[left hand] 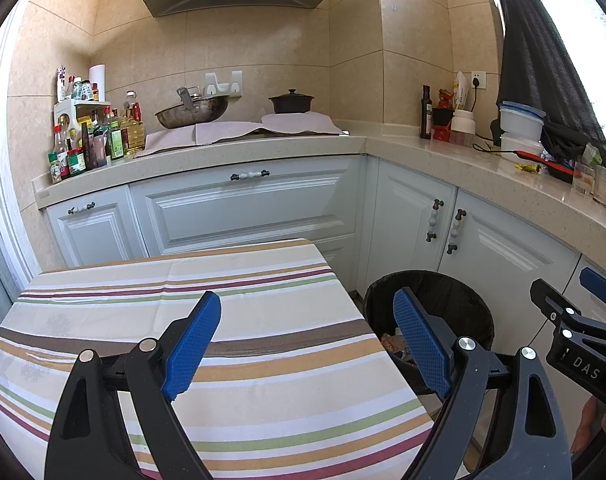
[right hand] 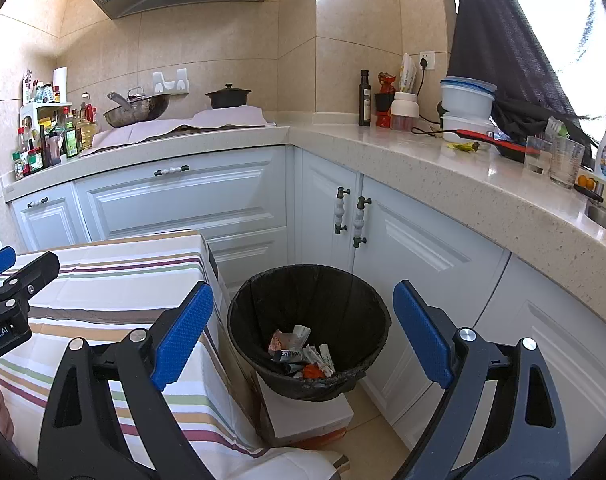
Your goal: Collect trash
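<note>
A black-lined trash bin point(right hand: 309, 312) stands on the floor beside the striped table point(right hand: 115, 280), on a white box. Several crumpled wrappers point(right hand: 303, 354) lie in its bottom. My right gripper point(right hand: 303, 336) is open and empty, held above the bin's mouth. My left gripper point(left hand: 307, 344) is open and empty over the table's right edge point(left hand: 263, 300), with the bin point(left hand: 455, 300) just to its right. The right gripper point(left hand: 583, 332) shows at the right edge of the left wrist view. The left gripper point(right hand: 7, 280) shows at the left edge of the right wrist view.
White cabinets point(right hand: 403, 240) run behind and right of the bin under an L-shaped counter point(right hand: 443, 168). On the counter are a wok point(right hand: 139, 110), a black pot point(right hand: 227, 96), bottles point(right hand: 51, 136), white tubs point(right hand: 465, 106), glasses point(right hand: 559, 156) and a small yellow wrapper point(right hand: 465, 147).
</note>
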Available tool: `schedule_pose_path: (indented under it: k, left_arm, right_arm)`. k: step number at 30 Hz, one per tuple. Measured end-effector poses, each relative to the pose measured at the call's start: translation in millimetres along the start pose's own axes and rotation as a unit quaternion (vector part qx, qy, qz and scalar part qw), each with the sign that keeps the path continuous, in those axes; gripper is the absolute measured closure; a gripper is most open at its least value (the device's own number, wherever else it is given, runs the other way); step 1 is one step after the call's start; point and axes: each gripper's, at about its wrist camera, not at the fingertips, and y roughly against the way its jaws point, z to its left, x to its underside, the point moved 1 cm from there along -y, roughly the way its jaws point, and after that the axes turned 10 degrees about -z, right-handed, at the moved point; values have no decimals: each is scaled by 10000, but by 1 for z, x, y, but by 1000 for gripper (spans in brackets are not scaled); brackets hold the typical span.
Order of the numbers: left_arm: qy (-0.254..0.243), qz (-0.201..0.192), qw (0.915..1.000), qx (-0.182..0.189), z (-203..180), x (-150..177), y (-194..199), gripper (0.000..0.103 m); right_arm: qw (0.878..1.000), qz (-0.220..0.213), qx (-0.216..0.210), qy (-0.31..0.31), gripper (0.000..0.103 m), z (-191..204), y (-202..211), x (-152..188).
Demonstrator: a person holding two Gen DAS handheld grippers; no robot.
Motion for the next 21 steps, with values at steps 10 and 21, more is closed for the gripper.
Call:
schedule_pose_path:
  k: [10,21]
  left_arm:
    - [5,0,10000,2,0,0,0,18]
    - [33,-24,10000,76,1,-1,-1,18]
  right_arm:
    - [10000,6,-8,7,14,-1,-1,1]
    - [10000,6,-10,11,14,-2,-1,1]
